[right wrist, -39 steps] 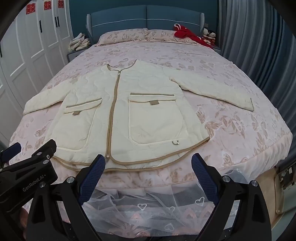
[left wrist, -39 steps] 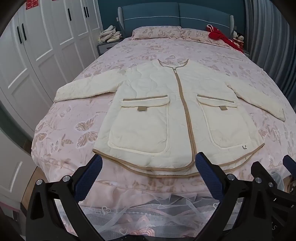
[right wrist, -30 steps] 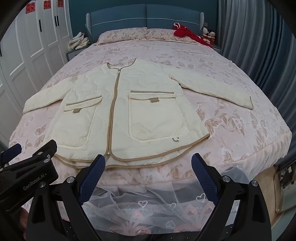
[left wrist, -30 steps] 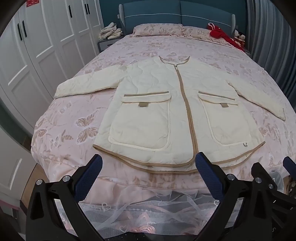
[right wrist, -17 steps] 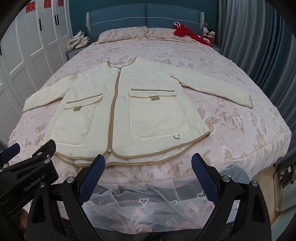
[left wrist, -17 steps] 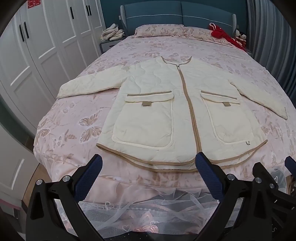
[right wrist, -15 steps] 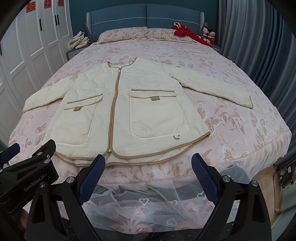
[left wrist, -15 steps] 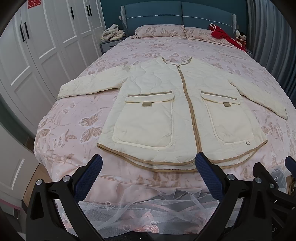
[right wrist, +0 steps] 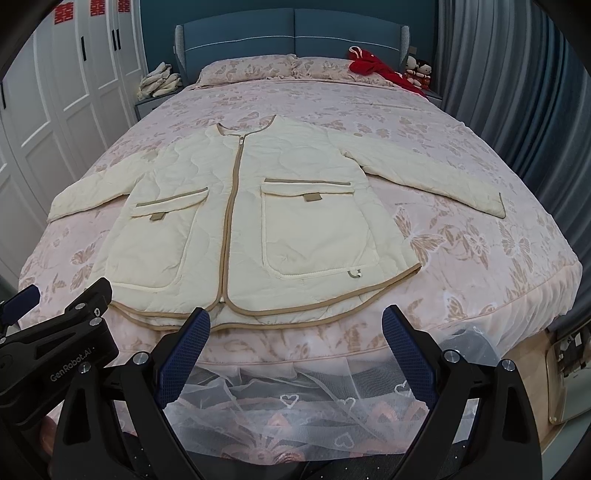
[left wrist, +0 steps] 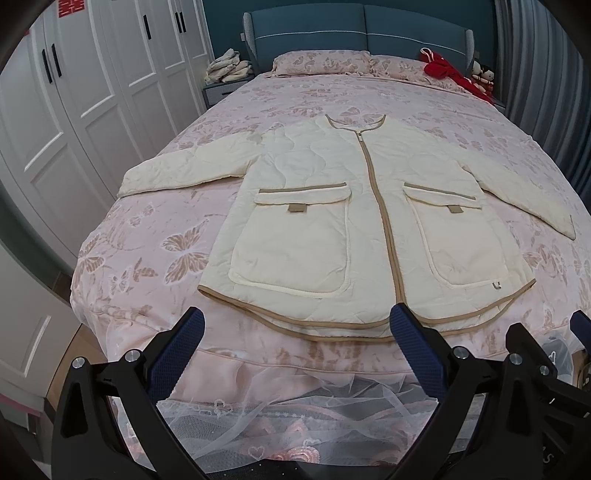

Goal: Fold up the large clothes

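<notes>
The left gripper is hovering at the foot of the bed, its jaws standing wide apart with nothing between them. The right gripper is hanging just beside it, its jaws spread just as wide and equally empty; each gripper is showing at the edge of the other's view. Neither is touching the cloth.

Just beyond the blue fingertips the tan-trimmed hem of a cream quilted jacket is lying near the bed's foot edge. The jacket is resting flat and face up on the bed, zipped closed up the middle, its collar pointing toward the headboard. Both sleeves are stretching out to the sides, and two large flap pockets are sitting either side of the zip.

Under the jacket a pink bedspread printed with butterflies is covering the bed, and a sheer lace skirt with small hearts is hanging below the foot edge. Farther off, two matching pillows are lying against the blue headboard, with a red item beside them. White wardrobe doors are lining the left side, a pile of pale cloth is sitting on a nightstand, and grey curtains are hanging on the right.
</notes>
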`<state>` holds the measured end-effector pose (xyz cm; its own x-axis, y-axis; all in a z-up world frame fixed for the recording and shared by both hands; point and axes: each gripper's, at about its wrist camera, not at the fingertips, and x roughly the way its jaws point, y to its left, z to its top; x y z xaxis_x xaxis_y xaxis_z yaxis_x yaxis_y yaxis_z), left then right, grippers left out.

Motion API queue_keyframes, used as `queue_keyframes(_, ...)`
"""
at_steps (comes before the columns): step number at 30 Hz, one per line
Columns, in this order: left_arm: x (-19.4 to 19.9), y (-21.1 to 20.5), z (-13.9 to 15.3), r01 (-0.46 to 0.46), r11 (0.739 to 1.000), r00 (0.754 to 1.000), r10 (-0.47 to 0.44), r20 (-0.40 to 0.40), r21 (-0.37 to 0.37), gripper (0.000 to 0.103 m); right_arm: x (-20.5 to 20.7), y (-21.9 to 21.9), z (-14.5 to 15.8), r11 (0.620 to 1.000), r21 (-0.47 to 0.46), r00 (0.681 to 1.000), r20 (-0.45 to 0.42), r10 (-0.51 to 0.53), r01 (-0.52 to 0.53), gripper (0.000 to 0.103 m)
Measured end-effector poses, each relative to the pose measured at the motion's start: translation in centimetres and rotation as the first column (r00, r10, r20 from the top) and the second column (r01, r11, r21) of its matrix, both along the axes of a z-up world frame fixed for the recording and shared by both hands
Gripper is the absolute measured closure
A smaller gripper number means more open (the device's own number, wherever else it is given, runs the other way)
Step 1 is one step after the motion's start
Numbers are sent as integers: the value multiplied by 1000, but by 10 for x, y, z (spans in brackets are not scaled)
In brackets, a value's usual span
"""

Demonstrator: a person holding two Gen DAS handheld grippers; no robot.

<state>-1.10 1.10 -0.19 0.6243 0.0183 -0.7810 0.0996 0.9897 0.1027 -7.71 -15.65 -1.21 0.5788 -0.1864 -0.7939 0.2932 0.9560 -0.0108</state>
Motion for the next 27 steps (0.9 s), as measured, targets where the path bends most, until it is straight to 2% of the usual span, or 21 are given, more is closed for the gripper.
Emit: queue_keyframes(27,-1,3,1,-3,1000,1000,3,-3,0,5,0,1,0,1000,4,1000,-3,2,-2,11)
